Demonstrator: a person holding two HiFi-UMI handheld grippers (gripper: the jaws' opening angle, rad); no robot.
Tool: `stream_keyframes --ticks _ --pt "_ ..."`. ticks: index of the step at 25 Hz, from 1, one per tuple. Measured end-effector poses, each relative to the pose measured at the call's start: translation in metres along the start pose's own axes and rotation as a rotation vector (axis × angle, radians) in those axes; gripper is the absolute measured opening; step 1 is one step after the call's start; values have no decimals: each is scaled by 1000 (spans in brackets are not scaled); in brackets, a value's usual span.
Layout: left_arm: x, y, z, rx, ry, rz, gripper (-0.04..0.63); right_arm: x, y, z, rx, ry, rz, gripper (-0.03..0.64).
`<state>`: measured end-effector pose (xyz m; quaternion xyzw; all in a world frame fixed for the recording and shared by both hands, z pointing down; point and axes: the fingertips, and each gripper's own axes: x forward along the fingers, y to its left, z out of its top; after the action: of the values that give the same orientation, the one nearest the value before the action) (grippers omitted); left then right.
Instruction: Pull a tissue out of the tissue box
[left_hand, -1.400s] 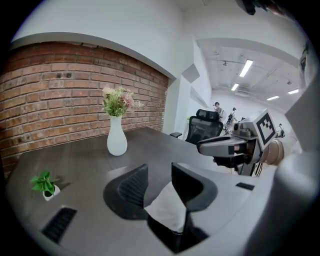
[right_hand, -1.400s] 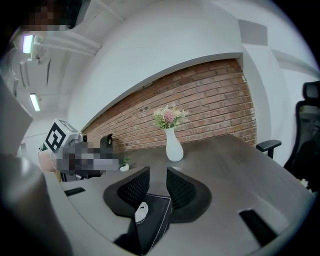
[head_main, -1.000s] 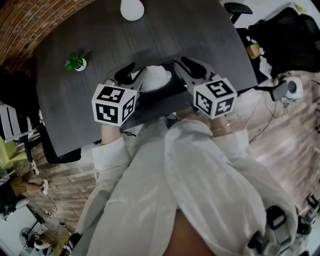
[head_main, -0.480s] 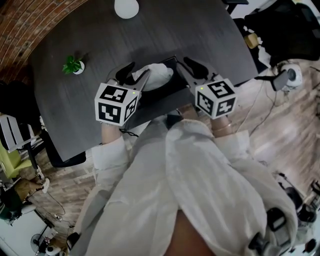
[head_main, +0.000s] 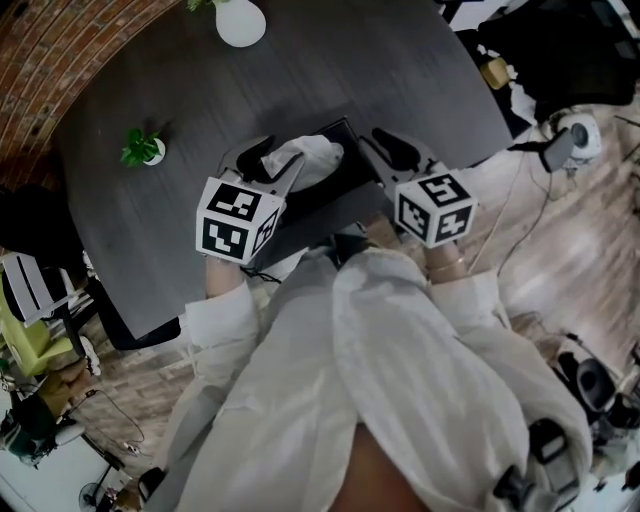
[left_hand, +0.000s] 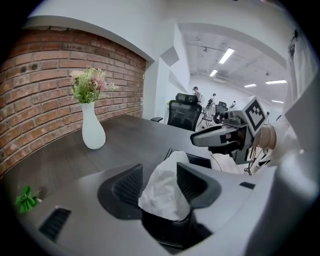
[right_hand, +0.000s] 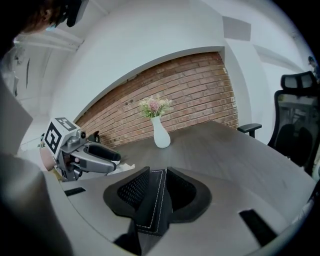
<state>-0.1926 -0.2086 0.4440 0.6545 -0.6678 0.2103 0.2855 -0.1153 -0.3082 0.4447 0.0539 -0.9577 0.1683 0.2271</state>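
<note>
The tissue (left_hand: 165, 195) stood half out of the tissue box (right_hand: 151, 207), between the jaws of the left tool (left_hand: 160, 177), which had just been opening and stood released. The right tool (right_hand: 156, 185) clenched the box rim, presumably anchoring it to the desk (left_hand: 127, 137).

My head camera looks steeply down on the dark grey wood-grain table (head_main: 400, 70). The left gripper (head_main: 272, 159) camera faces 1 o'clock, the right gripper (head_main: 388, 150) camera 11 o'clock, both low and close along their jaws; all three views share the white ceramic flower vase (head_main: 240, 20).
</note>
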Motion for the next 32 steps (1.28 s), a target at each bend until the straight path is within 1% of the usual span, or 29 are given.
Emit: stream_keyframes --ticks 7,11,15,22,32 --pt "11 -4 0 39 16 -34 195 -4 -3 -13 20 21 -26 89" --pt "17 -4 0 49 32 -49 195 -4 -3 -18 30 31 -31 89" --pt "24 -5 -4 58 53 -60 195 -2 -3 -24 35 42 -27 89" --pt "32 -6 -4 59 68 -70 195 0 -1 -27 49 60 -15 89" --pt "39 -10 -3 81 86 -102 193 6 -3 -38 52 86 -12 89"
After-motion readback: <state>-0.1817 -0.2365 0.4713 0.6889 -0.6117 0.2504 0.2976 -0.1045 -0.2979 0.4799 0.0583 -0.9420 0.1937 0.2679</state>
